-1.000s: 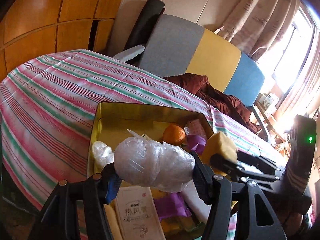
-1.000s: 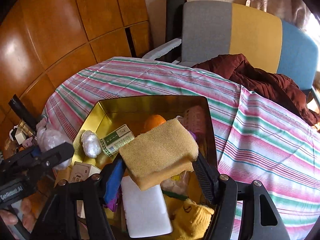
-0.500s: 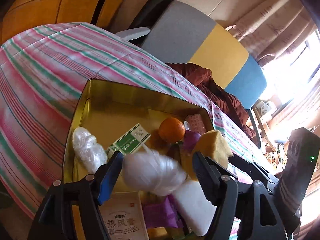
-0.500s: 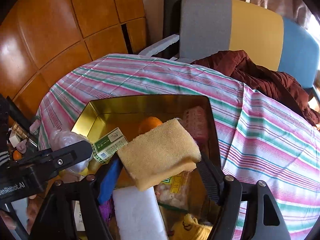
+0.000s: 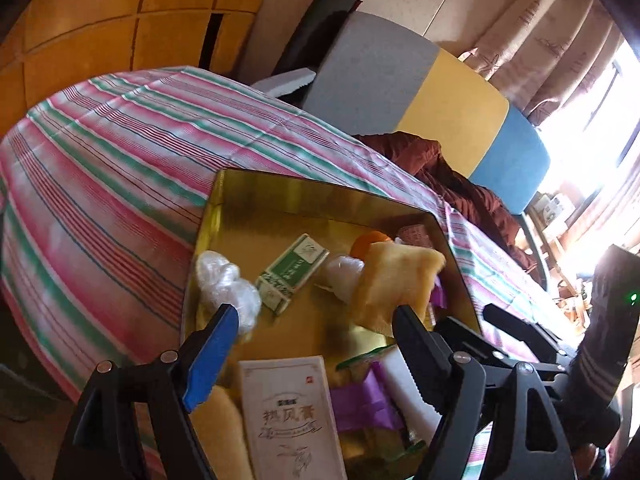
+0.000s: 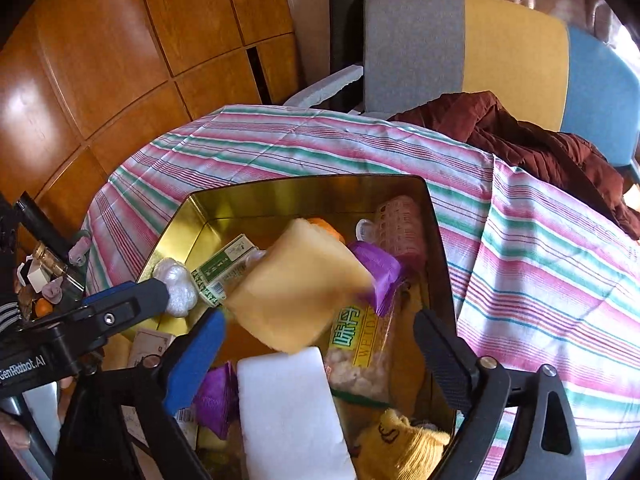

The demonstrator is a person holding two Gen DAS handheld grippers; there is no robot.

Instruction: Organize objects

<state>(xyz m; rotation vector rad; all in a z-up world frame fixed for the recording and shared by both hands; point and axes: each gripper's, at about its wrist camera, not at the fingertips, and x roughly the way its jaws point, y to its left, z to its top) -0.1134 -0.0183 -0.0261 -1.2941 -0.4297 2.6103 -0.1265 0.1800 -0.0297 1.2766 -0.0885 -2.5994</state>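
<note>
Gold tin box (image 6: pixel 304 196) on the striped counter (image 6: pixel 540 248) already holds most of the clutter; the right claw (image 6: pixel 320 344), jaws just spread wide, has let the yellow sponge (image 6: pixel 296 292) go, and it tumbles blurred just ahead of the pads, touching neither; the left claw (image 5: pixel 316 344), jaws likewise just opened and empty, has the plastic-wrapped bundle (image 5: pixel 344 276) lying in the box beyond its tips; no loose items show on the cloth, so the sorting looks nearly finished.

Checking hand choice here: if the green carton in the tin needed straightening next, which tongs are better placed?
Left, probably. The left tongs stand open just before the green carton; from the right tongs the sponge blocks it.
</note>
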